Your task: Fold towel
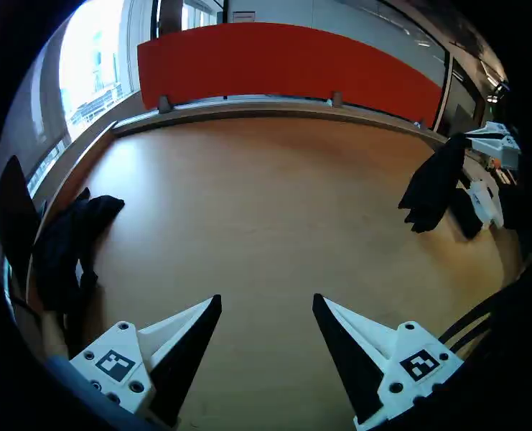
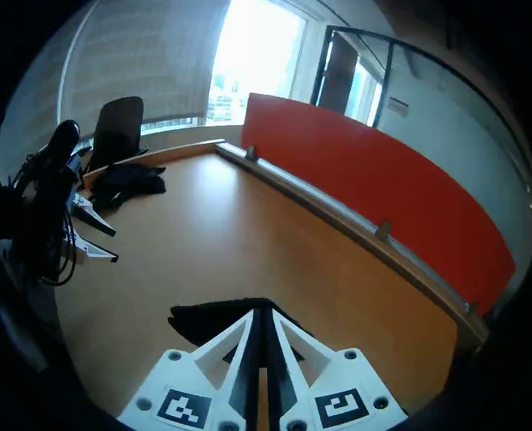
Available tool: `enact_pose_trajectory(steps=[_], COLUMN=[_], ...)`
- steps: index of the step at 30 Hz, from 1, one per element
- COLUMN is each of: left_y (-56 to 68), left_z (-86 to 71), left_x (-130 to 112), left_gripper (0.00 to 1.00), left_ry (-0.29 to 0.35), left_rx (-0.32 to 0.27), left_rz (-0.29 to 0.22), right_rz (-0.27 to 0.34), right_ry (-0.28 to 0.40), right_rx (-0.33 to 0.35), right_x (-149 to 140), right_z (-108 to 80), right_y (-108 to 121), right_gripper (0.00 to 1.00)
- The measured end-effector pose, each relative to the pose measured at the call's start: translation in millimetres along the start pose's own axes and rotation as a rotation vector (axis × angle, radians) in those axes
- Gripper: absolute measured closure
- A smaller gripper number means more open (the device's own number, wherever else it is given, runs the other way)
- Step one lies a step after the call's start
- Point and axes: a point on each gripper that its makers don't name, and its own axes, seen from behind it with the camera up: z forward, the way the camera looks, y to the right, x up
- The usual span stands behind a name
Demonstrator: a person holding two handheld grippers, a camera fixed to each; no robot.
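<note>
A black towel point(image 2: 208, 321) is pinched at one edge between the fingers of my right gripper point(image 2: 263, 310), which is shut on it just above the wooden table point(image 2: 215, 230). In the left gripper view the same towel point(image 1: 432, 185) hangs in a bunch from the right gripper point(image 1: 481, 169) at the far right. My left gripper point(image 1: 267, 305) is open over bare table with nothing between its fingers. In the right gripper view it point(image 2: 115, 244) stands far off at the left, held by a hand with cables.
A second heap of dark cloth point(image 1: 72, 241) point(image 2: 126, 179) lies at the table's end near a black chair point(image 2: 118, 126). A red divider panel point(image 1: 287, 65) point(image 2: 380, 187) runs along the far edge. Bright windows stand beyond.
</note>
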Motion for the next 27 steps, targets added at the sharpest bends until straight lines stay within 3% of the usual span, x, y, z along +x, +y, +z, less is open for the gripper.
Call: enact_pose_trajectory(steps=[13, 27], left_y=[-2.8, -2.8], left_z=[1.4, 2.7], left_x=[5.1, 5.8], left_gripper=[0.06, 0.06], left_ry=[0.002, -0.002], left_rx=[-0.001, 0.004], left_rz=[0.016, 0.024], right_rz=[0.062, 0.091], right_ry=[-0.009, -0.054], right_rx=[-0.057, -0.154], right_x=[-14.2, -40.4], right_z=[-22.3, -49.1], right_y=[44.0, 117.6], right_gripper=[0.96, 0.96])
